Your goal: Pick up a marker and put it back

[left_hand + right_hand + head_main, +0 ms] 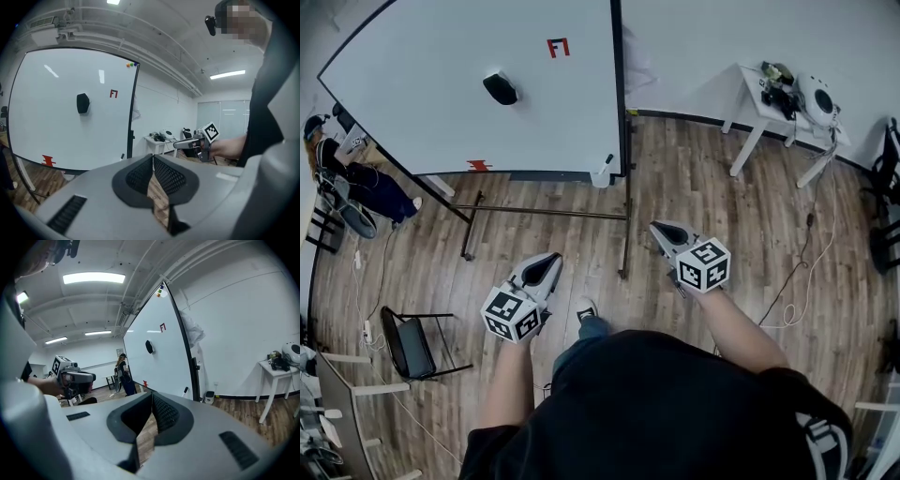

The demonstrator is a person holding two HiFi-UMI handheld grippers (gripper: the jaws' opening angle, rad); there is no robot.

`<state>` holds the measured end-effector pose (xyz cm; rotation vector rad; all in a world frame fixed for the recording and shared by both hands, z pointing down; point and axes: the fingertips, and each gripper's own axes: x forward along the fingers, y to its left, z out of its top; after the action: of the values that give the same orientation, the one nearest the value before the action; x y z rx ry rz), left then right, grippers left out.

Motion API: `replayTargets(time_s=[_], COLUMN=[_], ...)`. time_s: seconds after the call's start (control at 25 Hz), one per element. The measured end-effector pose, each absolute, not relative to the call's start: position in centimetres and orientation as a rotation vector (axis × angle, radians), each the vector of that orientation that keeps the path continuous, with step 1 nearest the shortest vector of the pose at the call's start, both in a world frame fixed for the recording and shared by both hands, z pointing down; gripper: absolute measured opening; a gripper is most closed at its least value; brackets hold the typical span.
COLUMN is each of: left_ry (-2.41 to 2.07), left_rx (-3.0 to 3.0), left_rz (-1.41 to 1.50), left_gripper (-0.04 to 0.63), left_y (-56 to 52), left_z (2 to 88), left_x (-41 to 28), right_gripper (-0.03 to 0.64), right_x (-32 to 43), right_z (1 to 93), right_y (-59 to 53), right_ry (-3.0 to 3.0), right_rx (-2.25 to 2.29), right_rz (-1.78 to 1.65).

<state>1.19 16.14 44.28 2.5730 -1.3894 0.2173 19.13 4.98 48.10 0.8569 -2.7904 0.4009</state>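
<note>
Looking down from the head view, we record the left gripper (549, 261) and the right gripper (660, 229) held out over the wood floor (722, 234), both well apart from the whiteboard (469, 56). The marker (607, 162) sits at the board's lower right corner (no gripper touches it). In the left gripper view, we find the jaws closed tip to tip, nothing between them. In the right gripper view, the jaws are likewise closed and empty.

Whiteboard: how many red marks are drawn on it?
2. One red mark sits upper right on the whiteboard, right of the black eraser; the other red mark is at its bottom edge, lower left. None appears hidden.
</note>
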Motion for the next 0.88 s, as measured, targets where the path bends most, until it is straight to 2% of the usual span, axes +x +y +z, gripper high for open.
replayTargets(time_s=[0.36,0.88], left_ry=[-1.327,-1.277], left_rx=[2.592,2.61], left_rz=[0.186,0.184], left_gripper=[0.015,0.015], left_y=[11.7,3.7], left_z=[45.3,46.0], left_x=[-0.8,-7.3], right_gripper=[-0.002,-0.002], right_x=[17.8,11.7], right_z=[48.8,49.5], right_y=[1.2,-5.6], right_ry=[-2.738,-2.697], right_rx=[0.924,0.96], right_rz=[0.402,0.408])
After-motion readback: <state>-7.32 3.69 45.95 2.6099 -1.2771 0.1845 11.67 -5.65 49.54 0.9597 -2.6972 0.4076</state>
